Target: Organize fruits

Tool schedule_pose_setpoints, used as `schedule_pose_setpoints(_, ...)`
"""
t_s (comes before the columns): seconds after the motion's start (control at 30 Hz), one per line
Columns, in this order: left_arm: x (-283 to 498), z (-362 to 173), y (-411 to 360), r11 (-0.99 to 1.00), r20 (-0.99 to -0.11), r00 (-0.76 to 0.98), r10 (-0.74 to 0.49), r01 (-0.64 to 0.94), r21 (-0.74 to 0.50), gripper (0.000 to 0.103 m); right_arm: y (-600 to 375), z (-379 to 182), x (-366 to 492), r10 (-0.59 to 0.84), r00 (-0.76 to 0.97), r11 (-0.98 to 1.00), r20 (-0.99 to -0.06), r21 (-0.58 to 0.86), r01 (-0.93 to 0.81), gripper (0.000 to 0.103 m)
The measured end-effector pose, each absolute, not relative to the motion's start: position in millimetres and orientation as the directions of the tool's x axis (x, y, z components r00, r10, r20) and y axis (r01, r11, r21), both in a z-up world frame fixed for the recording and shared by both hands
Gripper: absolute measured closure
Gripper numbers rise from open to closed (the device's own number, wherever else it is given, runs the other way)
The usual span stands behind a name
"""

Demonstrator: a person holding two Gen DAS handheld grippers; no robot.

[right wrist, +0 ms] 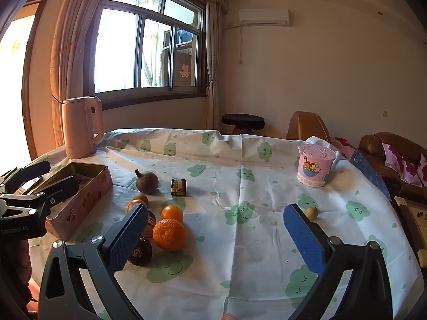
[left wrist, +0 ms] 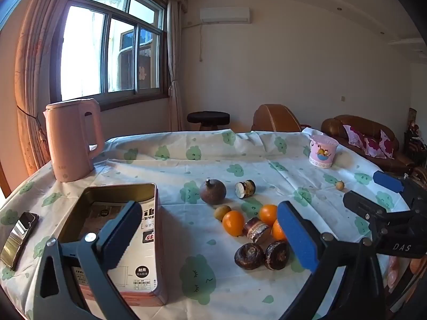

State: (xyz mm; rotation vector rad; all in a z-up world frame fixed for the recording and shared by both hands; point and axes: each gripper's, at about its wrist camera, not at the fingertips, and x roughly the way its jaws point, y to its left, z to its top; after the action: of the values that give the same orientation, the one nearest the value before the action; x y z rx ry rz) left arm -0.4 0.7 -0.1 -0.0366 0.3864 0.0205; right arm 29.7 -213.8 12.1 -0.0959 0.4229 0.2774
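Fruits lie in a cluster mid-table: oranges (left wrist: 233, 222) (right wrist: 169, 234), dark water chestnuts (left wrist: 249, 256) (right wrist: 140, 250), a brown round fruit with a stem (left wrist: 212, 191) (right wrist: 147, 182), cut sugarcane pieces (left wrist: 245, 188) (right wrist: 178, 186) and a small yellowish fruit (left wrist: 222, 211). A lone small yellow fruit (left wrist: 339, 185) (right wrist: 311, 213) lies to the right. An open pink tin box (left wrist: 114, 229) (right wrist: 80, 194) sits left of the cluster. My left gripper (left wrist: 210, 237) is open and empty, over the box's right edge and the cluster. My right gripper (right wrist: 216, 236) is open and empty, right of the cluster; it also shows in the left wrist view (left wrist: 373, 194).
A pink kettle (left wrist: 72, 141) stands at the back left. A pink cartoon cup (left wrist: 323, 150) (right wrist: 315, 168) stands at the back right. A phone (left wrist: 18, 237) lies by the left table edge. A sofa and stool are beyond the table (right wrist: 240, 240).
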Motion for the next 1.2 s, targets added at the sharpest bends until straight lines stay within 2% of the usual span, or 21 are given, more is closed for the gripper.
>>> schedule_pose_setpoints(0.3,3.1,-6.5,1.5,0.999,-0.41,0.912,0.004,-0.025,-0.044,0.0,-216.7,6.1,27.3,0.252,0.873,0.958,-0.419,-0.019,-0.286,0.001)
schedule_pose_setpoints(1.2,3.2,-8.4,4.0,0.999,-0.407,0.914,0.011,-0.029,-0.038,0.0,-209.1,3.5,24.8,0.266,0.863,0.955,-0.429,-0.002,-0.295,0.001)
